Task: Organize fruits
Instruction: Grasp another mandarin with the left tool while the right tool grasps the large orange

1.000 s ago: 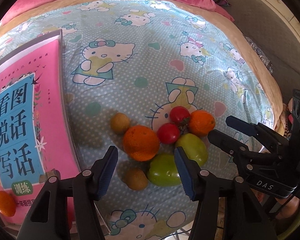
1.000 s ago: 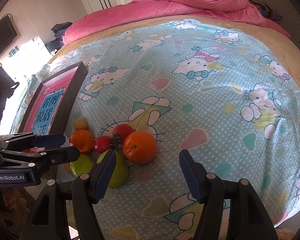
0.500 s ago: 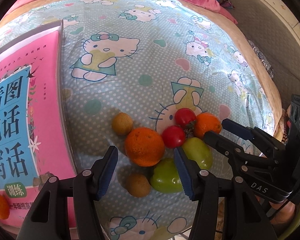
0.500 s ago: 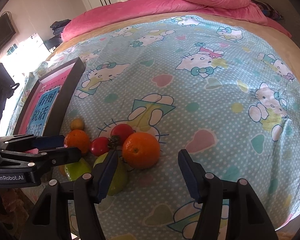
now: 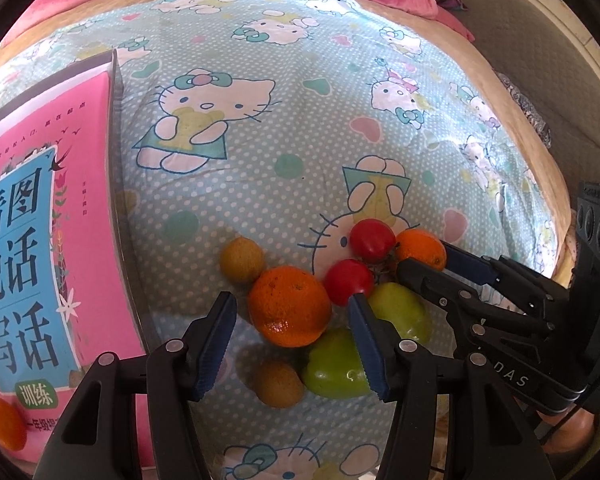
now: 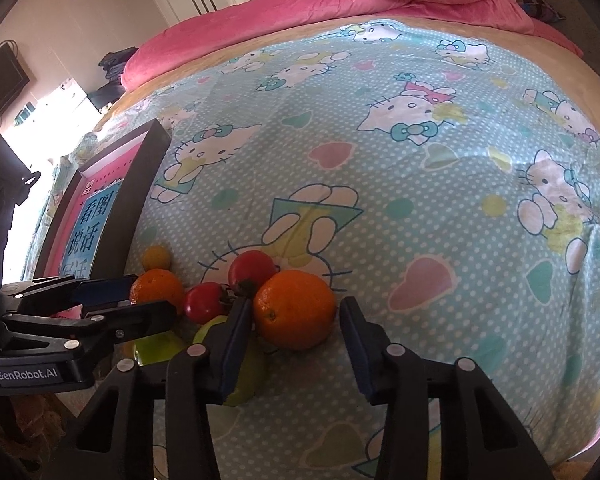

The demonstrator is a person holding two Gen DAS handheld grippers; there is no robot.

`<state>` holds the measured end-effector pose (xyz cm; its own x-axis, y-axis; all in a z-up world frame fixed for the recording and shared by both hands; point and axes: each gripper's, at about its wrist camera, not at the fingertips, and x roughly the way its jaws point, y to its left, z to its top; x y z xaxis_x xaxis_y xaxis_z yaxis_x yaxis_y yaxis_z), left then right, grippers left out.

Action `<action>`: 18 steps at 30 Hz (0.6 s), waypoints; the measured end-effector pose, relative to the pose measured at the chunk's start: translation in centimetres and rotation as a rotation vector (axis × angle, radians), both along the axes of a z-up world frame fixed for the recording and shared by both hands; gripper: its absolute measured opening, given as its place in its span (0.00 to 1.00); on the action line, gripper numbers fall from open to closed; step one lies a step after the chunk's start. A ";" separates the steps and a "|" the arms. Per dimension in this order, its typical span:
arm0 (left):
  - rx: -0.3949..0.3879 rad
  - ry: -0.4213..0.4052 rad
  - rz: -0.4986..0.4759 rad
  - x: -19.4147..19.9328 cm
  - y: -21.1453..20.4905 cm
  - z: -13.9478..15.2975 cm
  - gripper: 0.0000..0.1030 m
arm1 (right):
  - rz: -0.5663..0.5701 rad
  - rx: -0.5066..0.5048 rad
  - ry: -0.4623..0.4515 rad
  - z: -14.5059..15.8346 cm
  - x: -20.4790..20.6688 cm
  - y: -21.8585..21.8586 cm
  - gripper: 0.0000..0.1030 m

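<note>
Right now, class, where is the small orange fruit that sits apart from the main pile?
In the left wrist view, the small orange fruit lies at the bottom-left edge on the pink book cover, well left of the fruit cluster on the patterned bedsheet.

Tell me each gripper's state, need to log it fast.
Left gripper: open, holding nothing.
Right gripper: closing around an orange, not yet gripped.

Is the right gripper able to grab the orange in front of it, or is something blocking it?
Probably yes. The right gripper already straddles the orange, its jaws closing, pads not yet pressing. A green fruit crowds one finger, but nothing sits between pads and orange.
</note>
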<state>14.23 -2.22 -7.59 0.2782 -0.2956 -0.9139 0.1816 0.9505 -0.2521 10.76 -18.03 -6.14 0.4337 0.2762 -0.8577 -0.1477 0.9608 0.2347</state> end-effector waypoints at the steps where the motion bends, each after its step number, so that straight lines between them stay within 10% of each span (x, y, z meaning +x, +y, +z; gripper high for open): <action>1: 0.007 -0.003 0.001 0.0 0.0 0.0 0.55 | 0.000 -0.002 0.000 0.0 0.0 0.0 0.43; 18: 0.065 -0.034 -0.033 -0.1 -0.9 -0.5 0.43 | -0.030 0.061 0.031 -0.6 0.1 -0.7 0.42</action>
<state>14.09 -3.15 -8.05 0.3001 -0.2457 -0.9217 0.2206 0.9579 -0.1835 10.89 -18.72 -6.70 0.4159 0.3158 -0.8528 -0.1110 0.9484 0.2971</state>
